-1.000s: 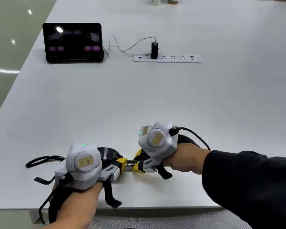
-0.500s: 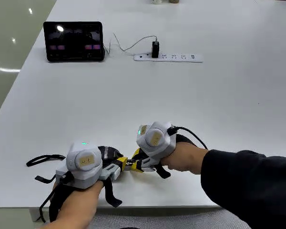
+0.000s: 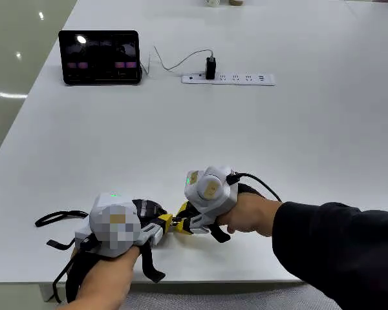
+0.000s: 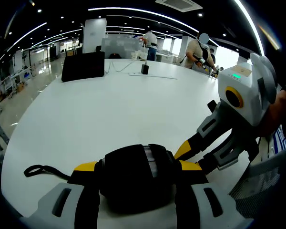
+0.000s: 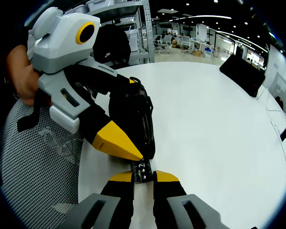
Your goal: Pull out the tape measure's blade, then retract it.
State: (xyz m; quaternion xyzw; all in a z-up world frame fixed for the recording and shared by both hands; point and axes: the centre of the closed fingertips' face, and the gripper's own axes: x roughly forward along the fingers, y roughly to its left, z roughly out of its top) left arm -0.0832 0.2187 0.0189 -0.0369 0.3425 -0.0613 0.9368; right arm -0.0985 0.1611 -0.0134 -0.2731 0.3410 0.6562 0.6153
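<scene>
Drawn nearer our left gripper (image 4: 138, 166), clamped on the rounded black tape measure (image 5: 133, 119), our right gripper (image 5: 144, 177) pinches its short black numbered blade (image 5: 142, 168).

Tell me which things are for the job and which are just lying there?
For the job: tape measure, blade, left gripper, right gripper.
Just lying about: tablet, power strip, charger.

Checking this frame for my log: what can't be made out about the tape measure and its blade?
Blade tip: right gripper view, hidden between the right gripper jaws.
Tape measure case sides: left gripper view, covered by the left gripper jaws.
Blade length out: head view, too small.
</scene>
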